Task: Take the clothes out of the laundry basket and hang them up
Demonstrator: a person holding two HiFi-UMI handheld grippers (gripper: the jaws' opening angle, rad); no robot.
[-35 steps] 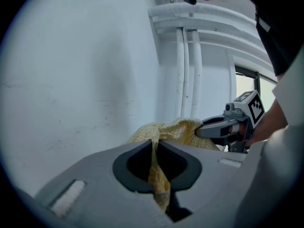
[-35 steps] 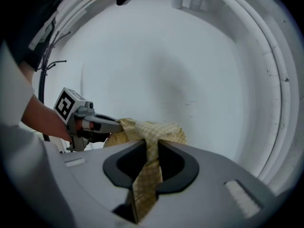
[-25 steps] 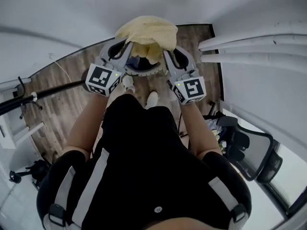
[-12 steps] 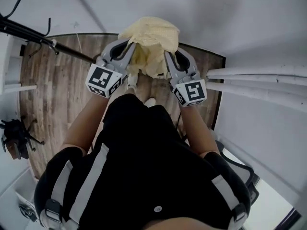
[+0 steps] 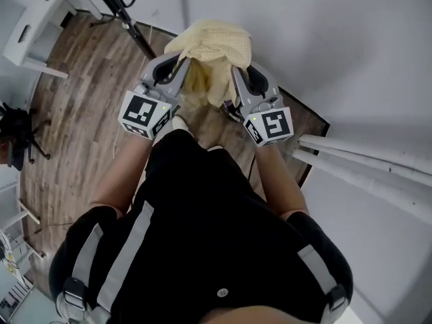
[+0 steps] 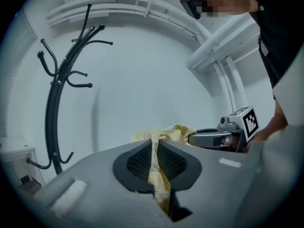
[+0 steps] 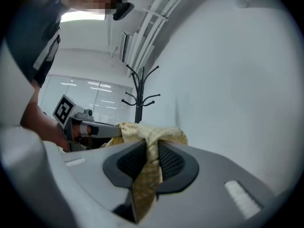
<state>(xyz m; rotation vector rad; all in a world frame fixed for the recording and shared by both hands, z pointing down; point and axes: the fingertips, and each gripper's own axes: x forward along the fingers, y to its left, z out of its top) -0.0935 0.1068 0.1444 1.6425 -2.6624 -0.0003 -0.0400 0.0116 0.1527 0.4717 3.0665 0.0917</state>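
Pale yellow garment [image 5: 210,46]: bunched and held up at the upper centre of the head view, before a white wall and over a wooden floor [image 5: 74,127]. Left gripper [image 5: 181,66]: jaws closed on a thin fold at the garment's left edge, the fabric pinched between the ribbed pads [image 6: 140,161] and trailing down behind them. Right gripper [image 5: 236,74]: jaws kept narrowly apart by a thicker fold clamped at the right edge. Black coat stand [image 5: 125,12]: upper left of the head view, apart from the garment.
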